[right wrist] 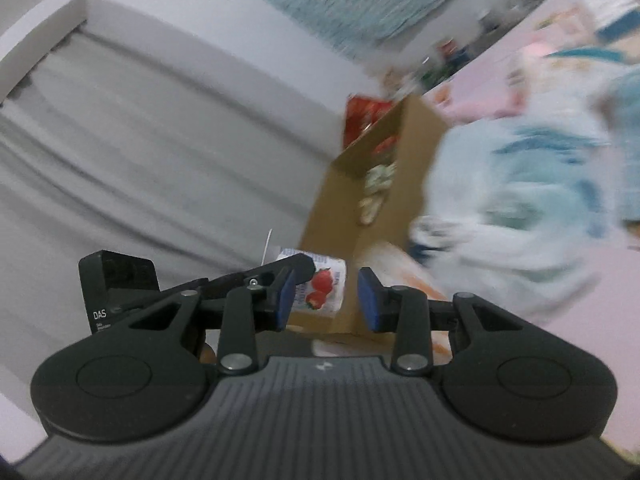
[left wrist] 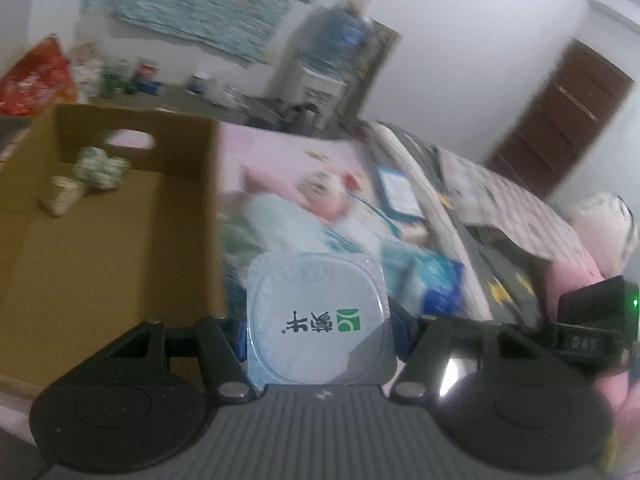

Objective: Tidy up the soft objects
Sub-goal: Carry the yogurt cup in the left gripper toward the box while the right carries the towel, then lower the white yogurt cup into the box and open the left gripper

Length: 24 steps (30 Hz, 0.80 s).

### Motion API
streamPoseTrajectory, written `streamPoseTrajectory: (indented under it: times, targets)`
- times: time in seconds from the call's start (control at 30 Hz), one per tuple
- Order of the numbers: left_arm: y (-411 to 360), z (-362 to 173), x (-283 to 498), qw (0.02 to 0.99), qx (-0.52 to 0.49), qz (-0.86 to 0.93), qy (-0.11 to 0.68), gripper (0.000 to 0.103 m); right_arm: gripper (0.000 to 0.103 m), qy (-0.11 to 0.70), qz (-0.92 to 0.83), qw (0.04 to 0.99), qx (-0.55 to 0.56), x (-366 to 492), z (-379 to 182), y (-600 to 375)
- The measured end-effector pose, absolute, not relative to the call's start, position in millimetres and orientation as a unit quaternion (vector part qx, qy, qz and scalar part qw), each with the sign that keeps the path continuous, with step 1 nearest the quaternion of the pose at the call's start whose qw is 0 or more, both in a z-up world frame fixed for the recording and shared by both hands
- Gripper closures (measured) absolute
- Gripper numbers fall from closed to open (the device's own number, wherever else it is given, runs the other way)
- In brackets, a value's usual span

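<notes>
My left gripper [left wrist: 318, 330] is shut on a yogurt cup [left wrist: 316, 316] with a white foil lid and green logo, held just right of an open cardboard box [left wrist: 184, 216]. Several small rolled soft items [left wrist: 96, 168] lie at the box's far end. In the right wrist view the same cup [right wrist: 320, 288], with strawberry print, shows past my right gripper [right wrist: 326, 300], held by the other gripper. My right gripper is open and empty, its blue pads [right wrist: 370, 300] apart. The box [right wrist: 372, 208] stands beyond it.
The box sits on a bed with a pink and blue patterned sheet [left wrist: 320, 200] and soft clothes [right wrist: 520, 200]. A water dispenser [left wrist: 332, 64], a cluttered table [left wrist: 120, 80], a red bag [left wrist: 36, 76] and a brown door [left wrist: 560, 120] lie behind. Grey curtains [right wrist: 140, 140] hang at left.
</notes>
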<state>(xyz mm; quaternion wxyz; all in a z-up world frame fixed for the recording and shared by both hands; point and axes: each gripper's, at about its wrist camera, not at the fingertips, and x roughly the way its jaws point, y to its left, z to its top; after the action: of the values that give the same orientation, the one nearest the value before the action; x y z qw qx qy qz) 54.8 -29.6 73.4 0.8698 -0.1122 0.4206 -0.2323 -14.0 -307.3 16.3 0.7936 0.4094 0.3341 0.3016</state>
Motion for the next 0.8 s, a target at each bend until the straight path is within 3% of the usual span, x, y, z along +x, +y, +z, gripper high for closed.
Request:
streamPoseTrajectory:
  times: [0.23, 0.8]
  targets:
    - [17, 58, 94, 0.875, -0.132, -0.185, 0.427, 0.040, 0.069, 0.372, 0.298, 0.788, 0.389, 59, 13, -255]
    - [73, -17, 262, 0.856, -0.120, -0.053, 0.500, 0.039, 0.063, 0.386, 0.239, 0.785, 0.422, 51, -35, -300]
